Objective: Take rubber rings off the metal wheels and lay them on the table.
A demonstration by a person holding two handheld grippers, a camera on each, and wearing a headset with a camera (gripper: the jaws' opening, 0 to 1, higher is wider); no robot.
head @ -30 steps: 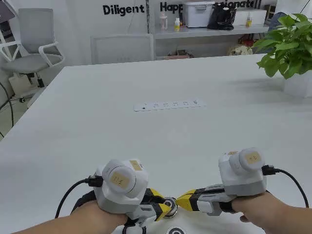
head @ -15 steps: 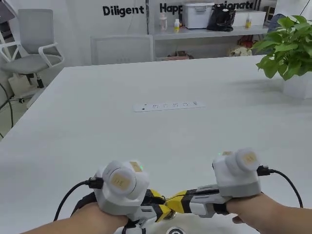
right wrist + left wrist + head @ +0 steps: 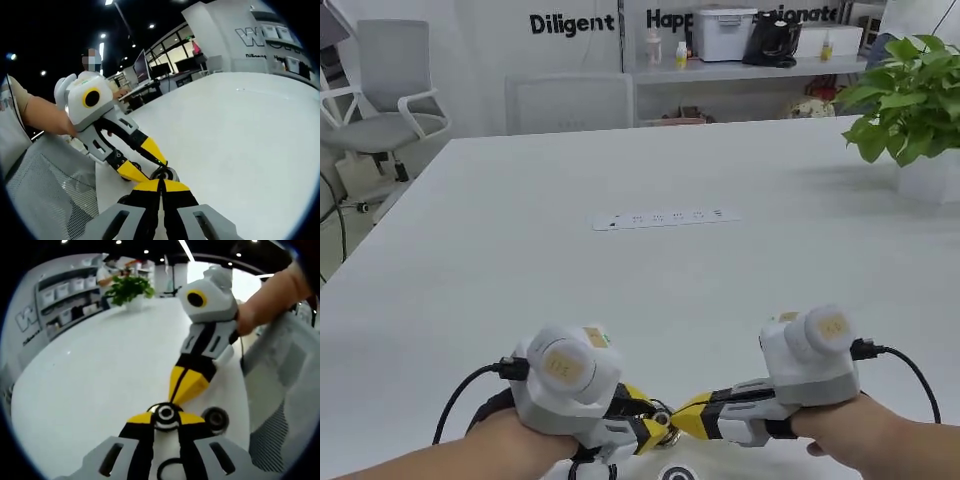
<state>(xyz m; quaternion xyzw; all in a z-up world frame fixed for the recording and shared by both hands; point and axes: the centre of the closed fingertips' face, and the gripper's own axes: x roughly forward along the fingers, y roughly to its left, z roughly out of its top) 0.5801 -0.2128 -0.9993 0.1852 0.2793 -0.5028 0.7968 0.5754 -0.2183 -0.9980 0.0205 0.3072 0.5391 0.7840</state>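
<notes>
A broad white table carries a power strip at mid-surface. Near its front edge the left gripper has its yellow jaws clamped on a small metal wheel. The right gripper, jaws pressed together, meets that wheel tip-on from the opposite side, almost in line. I cannot tell whether it pinches the dark rubber ring around the pale hub; a second wheel lies flat just beside.
</notes>
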